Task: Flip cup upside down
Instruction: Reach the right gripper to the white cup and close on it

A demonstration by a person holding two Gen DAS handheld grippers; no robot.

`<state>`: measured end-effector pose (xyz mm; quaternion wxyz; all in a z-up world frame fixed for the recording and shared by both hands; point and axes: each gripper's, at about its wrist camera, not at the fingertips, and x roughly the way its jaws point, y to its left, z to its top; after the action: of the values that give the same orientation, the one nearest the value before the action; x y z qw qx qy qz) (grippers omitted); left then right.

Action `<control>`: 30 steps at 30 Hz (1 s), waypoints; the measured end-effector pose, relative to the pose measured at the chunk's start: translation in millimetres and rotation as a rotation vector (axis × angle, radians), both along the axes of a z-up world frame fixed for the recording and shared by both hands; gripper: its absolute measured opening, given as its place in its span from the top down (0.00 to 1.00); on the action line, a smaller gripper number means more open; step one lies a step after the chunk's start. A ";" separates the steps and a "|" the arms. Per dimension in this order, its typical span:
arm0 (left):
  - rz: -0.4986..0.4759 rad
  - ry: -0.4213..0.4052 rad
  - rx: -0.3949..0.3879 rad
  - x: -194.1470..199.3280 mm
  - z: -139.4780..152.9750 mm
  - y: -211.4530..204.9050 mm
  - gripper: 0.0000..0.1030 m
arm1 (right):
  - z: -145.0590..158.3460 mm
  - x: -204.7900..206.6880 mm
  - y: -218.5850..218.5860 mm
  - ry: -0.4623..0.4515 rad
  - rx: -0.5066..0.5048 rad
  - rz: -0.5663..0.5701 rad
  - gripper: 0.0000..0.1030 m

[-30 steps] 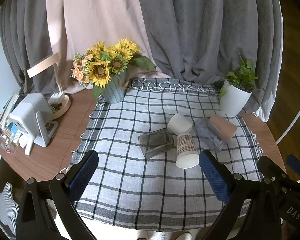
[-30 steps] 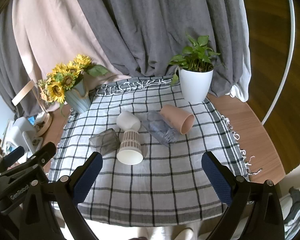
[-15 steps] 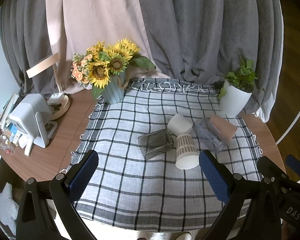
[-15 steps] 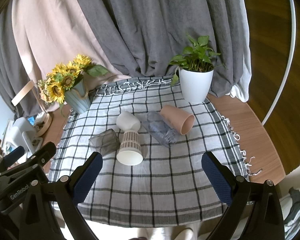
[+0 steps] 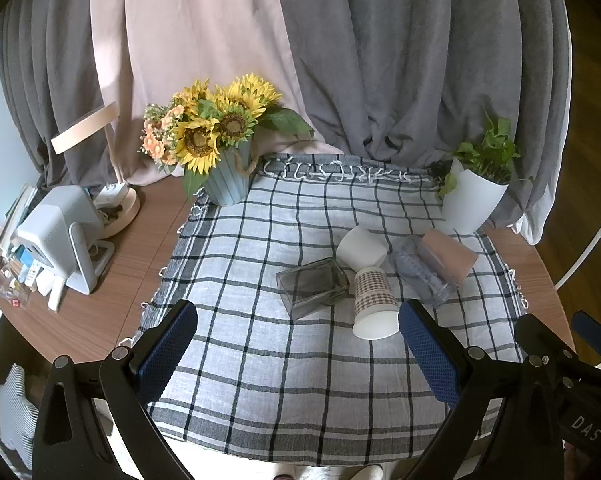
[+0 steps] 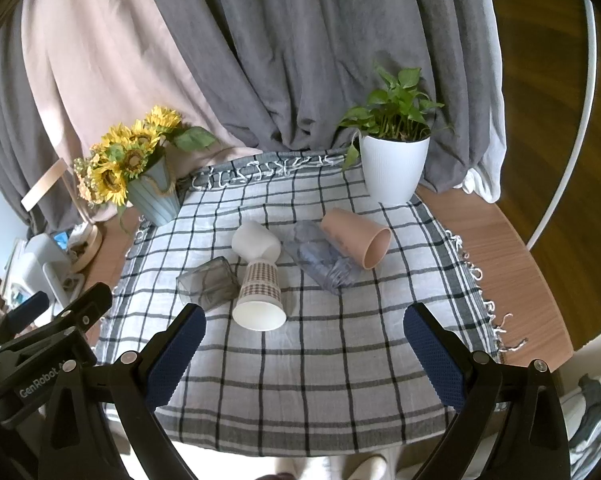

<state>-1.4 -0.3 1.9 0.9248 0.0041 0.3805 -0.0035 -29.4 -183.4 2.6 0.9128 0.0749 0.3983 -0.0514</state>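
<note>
We hold both grippers, left and right, spread wide and empty, near the paper cup lying on the cloth.

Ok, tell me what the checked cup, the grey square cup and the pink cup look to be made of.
Checked cup: likely paper, matte white inside, printed check band outside.
Grey square cup: smoky see-through glass or plastic; the cloth's lines show through its walls, and I cannot tell which.
Pink cup: opaque, matte, smooth; probably plastic, possibly ceramic.
All lie tipped over on the checked cloth.
</note>
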 end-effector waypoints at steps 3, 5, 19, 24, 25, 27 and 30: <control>0.004 0.005 -0.001 0.4 -2.5 0.3 0.00 | -0.3 0.4 0.4 0.001 0.003 0.003 0.03; 0.018 0.014 0.000 4.1 -8.2 0.8 0.00 | -1.6 0.8 1.0 0.004 0.002 0.003 0.03; 0.159 0.179 -0.042 56.6 -45.6 17.3 0.00 | -37.4 72.4 4.3 0.154 -0.007 0.118 0.03; 0.228 0.208 -0.022 79.3 -59.5 19.8 0.00 | -46.3 110.4 12.3 0.234 -0.064 0.196 0.03; 0.236 0.216 -0.019 84.3 -62.9 19.8 0.00 | -48.6 119.1 14.1 0.250 -0.079 0.218 0.03; 0.241 0.232 -0.014 94.4 -67.2 19.5 0.00 | -53.0 135.8 17.1 0.288 -0.102 0.242 0.03; 0.239 0.270 -0.010 111.8 -74.8 18.8 0.00 | -62.5 164.4 20.5 0.359 -0.105 0.296 0.03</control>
<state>110.4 18.5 -73.0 0.8591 -0.0465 0.4988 0.1042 135.0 -162.9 -59.9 0.8275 -0.0423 0.5576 0.0499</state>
